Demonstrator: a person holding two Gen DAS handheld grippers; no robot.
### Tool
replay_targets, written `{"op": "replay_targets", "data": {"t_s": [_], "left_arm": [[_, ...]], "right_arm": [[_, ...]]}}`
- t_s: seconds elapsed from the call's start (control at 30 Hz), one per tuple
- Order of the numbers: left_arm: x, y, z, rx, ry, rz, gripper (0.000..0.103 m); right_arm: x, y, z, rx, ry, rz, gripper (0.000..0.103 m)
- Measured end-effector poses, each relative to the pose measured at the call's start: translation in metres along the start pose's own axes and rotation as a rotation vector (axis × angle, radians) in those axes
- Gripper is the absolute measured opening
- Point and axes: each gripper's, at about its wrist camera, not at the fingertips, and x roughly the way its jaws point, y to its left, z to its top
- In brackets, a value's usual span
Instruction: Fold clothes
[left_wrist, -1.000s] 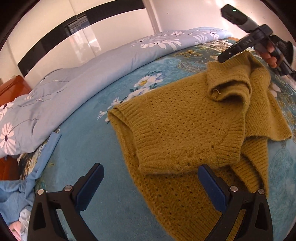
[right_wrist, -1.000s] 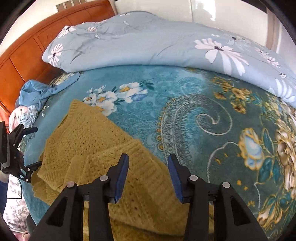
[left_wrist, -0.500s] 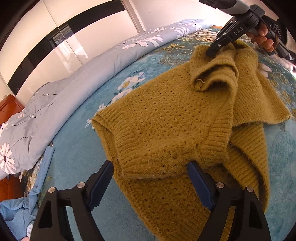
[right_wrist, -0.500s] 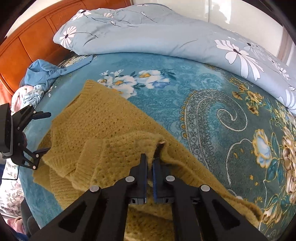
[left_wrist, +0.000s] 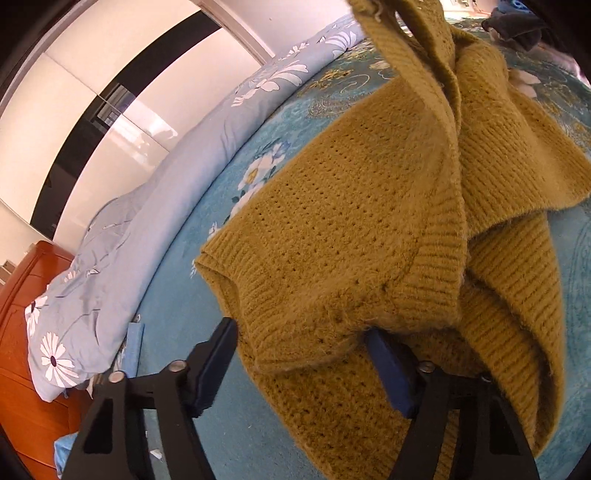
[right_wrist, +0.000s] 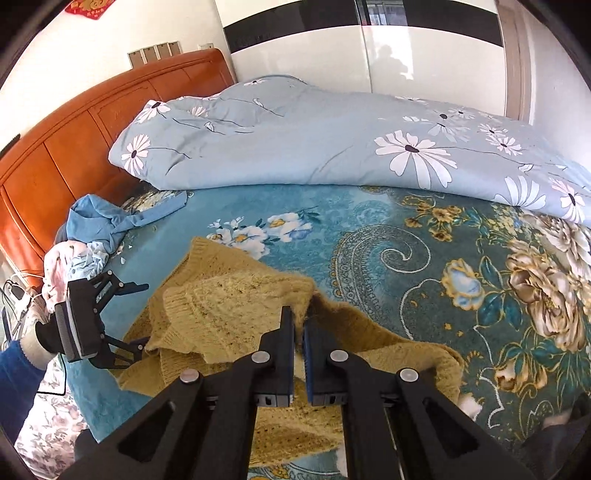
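A mustard-yellow knit sweater (left_wrist: 369, 221) lies crumpled on the teal floral bedspread (right_wrist: 406, 258). My right gripper (right_wrist: 299, 325) is shut on a fold of the sweater (right_wrist: 236, 306) and lifts it off the bed. My left gripper (left_wrist: 299, 354) is open, its blue pads either side of the ribbed hem of a lower sweater corner, which reaches in between them. In the right wrist view the left gripper (right_wrist: 127, 317) shows at the left, open at the sweater's edge.
A light-blue daisy-print duvet (right_wrist: 332, 147) is heaped along the far side of the bed. An orange wooden headboard (right_wrist: 74, 140) stands at the left. A blue garment (right_wrist: 103, 221) and a pink one (right_wrist: 62, 258) lie near the headboard.
My right gripper closed on the sweater fold and raised it. My left gripper moved forward until the ribbed hem came between its open pads.
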Motion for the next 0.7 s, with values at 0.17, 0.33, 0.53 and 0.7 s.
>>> {"op": "replay_targets", "data": {"t_s": [0.17,0.33,0.53,0.7], "left_arm": [[0.001,0.008,0.011,-0.118,-0.003,-0.03,0.013],[-0.008,0.066,0.041,-0.341,-0.075,-0.032,0.011],[0.006,0.16,0.114,-0.547,-0.118,0.02,0.011],[0.048,0.189,0.16,-0.579,-0.069,0.071,0.011]], "right_arm": [[-0.013,-0.009,0.005,0.032,-0.043,0.007,0.004],[-0.017,-0.022,0.036,0.07,-0.114,-0.029,0.004],[0.001,-0.054,0.103,0.146,-0.199,-0.17,0.004],[0.036,-0.088,0.149,0.228,-0.213,-0.295,0.004]]}}
